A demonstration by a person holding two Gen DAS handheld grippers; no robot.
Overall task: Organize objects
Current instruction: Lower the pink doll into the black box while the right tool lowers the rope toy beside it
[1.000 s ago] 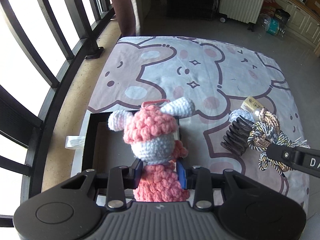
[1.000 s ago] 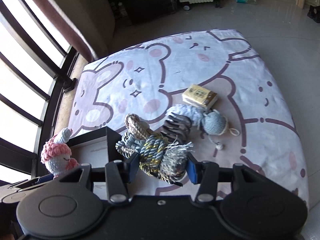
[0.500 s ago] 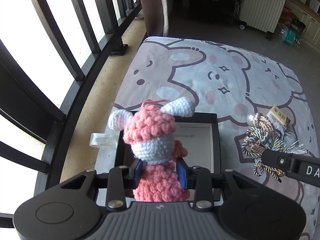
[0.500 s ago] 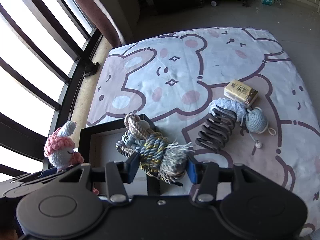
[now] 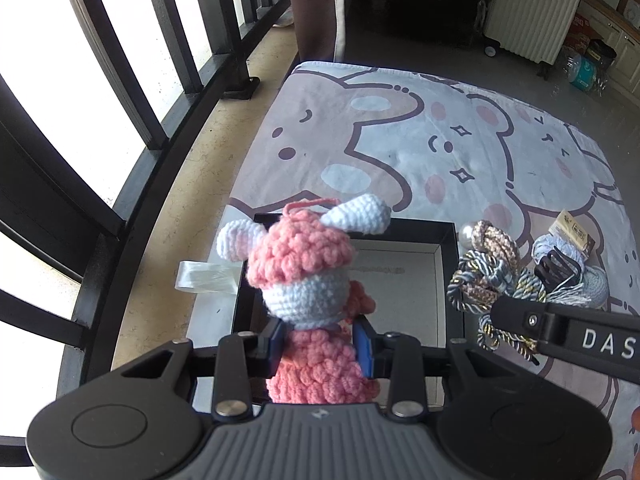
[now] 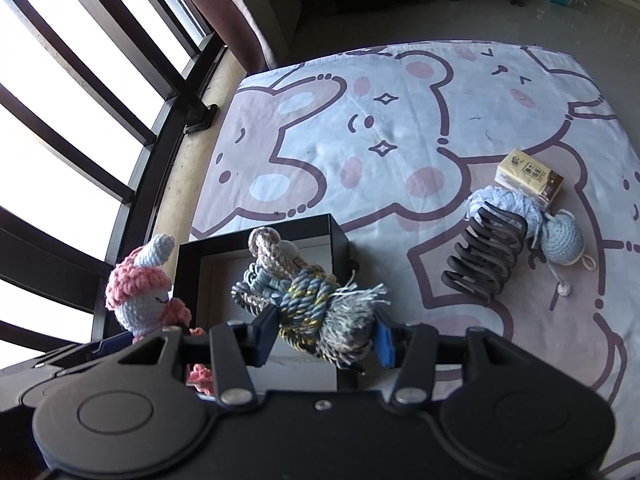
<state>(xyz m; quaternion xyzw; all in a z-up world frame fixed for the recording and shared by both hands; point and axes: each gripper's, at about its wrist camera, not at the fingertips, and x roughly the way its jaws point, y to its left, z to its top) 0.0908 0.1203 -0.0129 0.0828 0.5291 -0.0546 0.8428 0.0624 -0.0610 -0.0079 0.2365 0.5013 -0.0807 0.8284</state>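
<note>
In the left wrist view, our left gripper (image 5: 322,340) was clamped on the pink body of a pink-and-white crocheted bunny doll (image 5: 308,276), its blue pads pressed into the yarn on both sides. The doll stood upright between the fingers, long axis running away from the camera, ears pointing toward the far edge of the bed. Directly below and beyond it lay the open black rectangular box with a pale grey floor (image 5: 420,280), resting on the cartoon-bear printed bedsheet (image 5: 400,140). We judged that the doll hung over the box's near-left part, so the coming move was mostly downward. The gripper pitched steeply toward the bed. At the right edge, a black finger of the other tool crossed in front of a knotted bundle of blue, grey and gold braided cord (image 5: 488,276).

In the right wrist view, our right gripper (image 6: 326,338) was closed on that cord bundle (image 6: 316,300), pads against its tasselled end, with the looped end reaching forward over the box (image 6: 336,236). The bundle hung above the box's right half, also tilted steeply down. A black plastic claw hair clip (image 6: 484,256), a pale blue crocheted toy (image 6: 560,236) and a small yellow tissue packet (image 6: 528,178) lay well apart to the right on the sheet.
</note>
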